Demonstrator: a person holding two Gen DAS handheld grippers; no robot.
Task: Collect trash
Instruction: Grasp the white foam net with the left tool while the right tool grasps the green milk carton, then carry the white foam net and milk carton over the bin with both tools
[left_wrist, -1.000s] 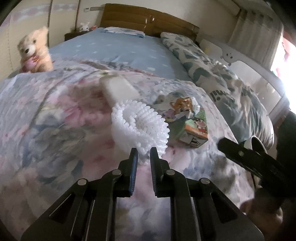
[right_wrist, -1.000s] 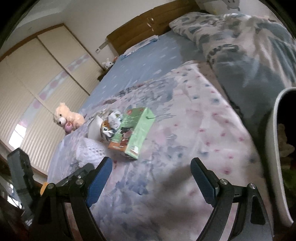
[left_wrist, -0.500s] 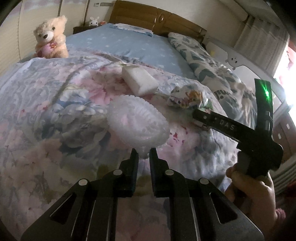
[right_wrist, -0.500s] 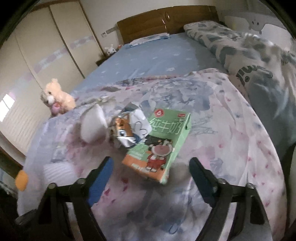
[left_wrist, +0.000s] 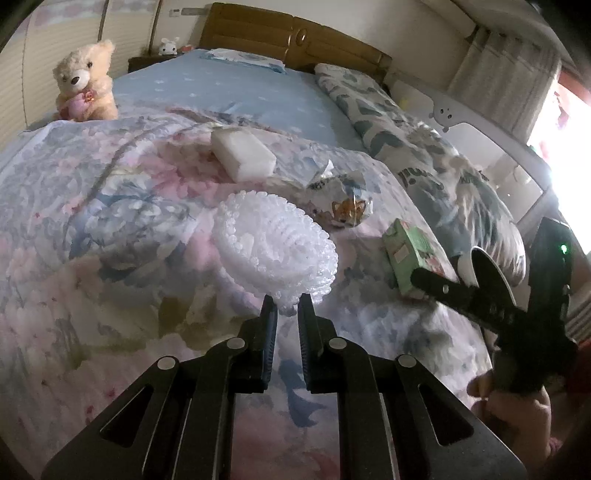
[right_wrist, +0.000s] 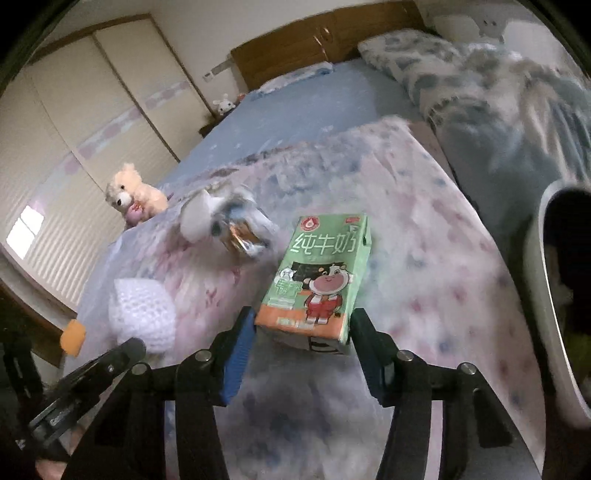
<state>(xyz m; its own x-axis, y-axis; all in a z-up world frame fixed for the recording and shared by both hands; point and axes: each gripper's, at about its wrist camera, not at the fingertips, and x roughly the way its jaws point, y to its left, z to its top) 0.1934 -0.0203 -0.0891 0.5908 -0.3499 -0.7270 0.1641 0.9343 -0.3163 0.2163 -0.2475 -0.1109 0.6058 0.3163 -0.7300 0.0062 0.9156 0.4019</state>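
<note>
My left gripper is shut on the rim of a white foam fruit net, held just above the floral quilt. A green milk carton lies on the quilt, its near end between the jaws of my right gripper. These jaws are closing and stand a sliver off the carton's sides. In the left wrist view the carton shows at the right, with one right finger beside it. A crumpled snack wrapper and a white foam block lie farther up the bed.
A teddy bear sits at the quilt's far left. A white-rimmed bin stands off the bed's right edge. A patterned duvet runs along the right side, with the wooden headboard behind.
The right gripper has come forward around the milk carton's near end and its jaws have narrowed. The left gripper, still holding the foam net, has shifted a little over the quilt.
</note>
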